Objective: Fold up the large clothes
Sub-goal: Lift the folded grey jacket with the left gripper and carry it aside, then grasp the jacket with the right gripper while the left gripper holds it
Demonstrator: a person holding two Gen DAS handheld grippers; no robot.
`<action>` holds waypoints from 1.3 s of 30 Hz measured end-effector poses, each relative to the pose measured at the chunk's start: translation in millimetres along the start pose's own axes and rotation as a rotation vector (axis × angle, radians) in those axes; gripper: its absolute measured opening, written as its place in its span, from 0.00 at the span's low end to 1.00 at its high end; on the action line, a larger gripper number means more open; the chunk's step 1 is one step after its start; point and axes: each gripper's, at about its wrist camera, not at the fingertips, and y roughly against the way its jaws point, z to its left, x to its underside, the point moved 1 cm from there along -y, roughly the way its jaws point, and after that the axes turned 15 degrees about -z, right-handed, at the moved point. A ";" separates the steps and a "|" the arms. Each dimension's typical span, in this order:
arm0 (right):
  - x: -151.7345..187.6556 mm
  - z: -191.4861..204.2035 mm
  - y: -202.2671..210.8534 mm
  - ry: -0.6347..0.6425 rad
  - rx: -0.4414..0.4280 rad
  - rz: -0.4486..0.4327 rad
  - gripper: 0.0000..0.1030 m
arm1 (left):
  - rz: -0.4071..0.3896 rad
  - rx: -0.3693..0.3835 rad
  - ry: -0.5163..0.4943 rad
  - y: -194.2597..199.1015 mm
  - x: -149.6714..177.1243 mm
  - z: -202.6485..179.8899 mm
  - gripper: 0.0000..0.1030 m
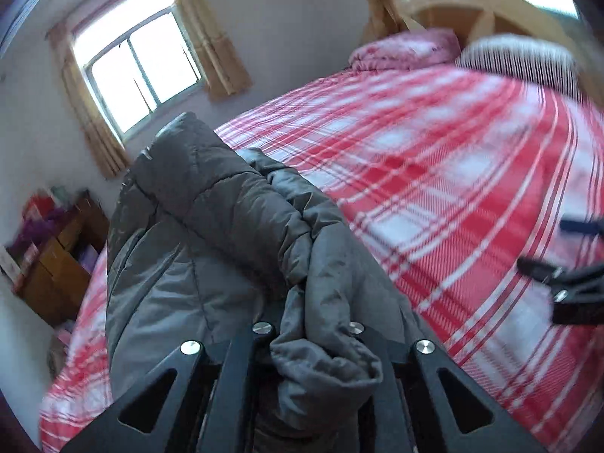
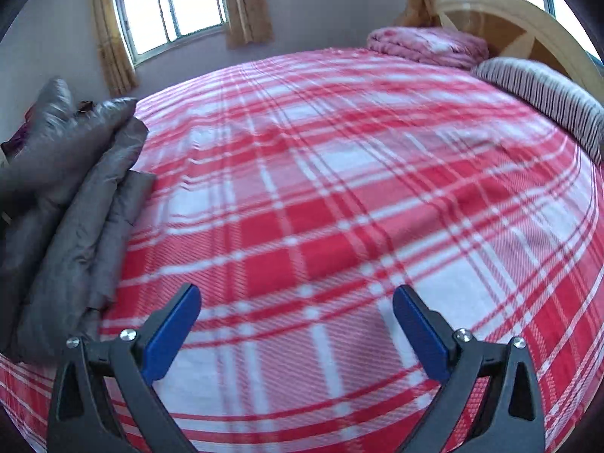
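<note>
The left claw point(image 1: 309, 343) is pressed together on a thick bunch of the gray padded jacket point(image 1: 211, 234), the cloth bulging out between its black arms. From that pinch the jacket rises in a puffy, quilted heap that fills the lower left of the left wrist view and hides that side of the bed's near edge. In the right wrist view the same jacket point(image 2: 71, 196) shows as stacked gray folds lying along the left edge of the bed, with one fold tip reaching up toward the far left corner.

The right claw point(image 2: 296, 324) is spread wide, its blue pads point(image 2: 171, 334) well apart with nothing between them, and it hangs over the bare near part of the bedspread point(image 2: 339, 188), apart from the jacket. Its dark tips point(image 1: 566, 283) also show at the right rim of the left wrist view.

The bedspread is a red and white plaid that covers the whole bed. At the far right corner lie a pink folded quilt point(image 2: 426, 43) and, just beside it, a striped pillow point(image 2: 547, 90), both against a pale wooden headboard point(image 2: 521, 19). Beyond the far left edge stands a window point(image 2: 170, 3) with tan curtains point(image 2: 249, 3). A wooden cabinet point(image 1: 60, 256) with cluttered shelves stands by the wall past the left edge.
</note>
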 end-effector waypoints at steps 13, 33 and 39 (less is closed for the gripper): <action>-29.9 16.9 16.4 0.042 0.012 -0.047 0.85 | -0.199 -0.214 0.067 106.0 -41.8 72.9 0.92; -135.4 319.0 -32.8 0.485 -0.072 -0.107 0.61 | 0.272 -0.692 0.632 -39.2 70.3 272.1 0.93; -98.6 273.6 -75.1 0.473 -0.010 -0.044 0.54 | 0.202 -0.577 0.537 -62.0 40.4 228.5 0.93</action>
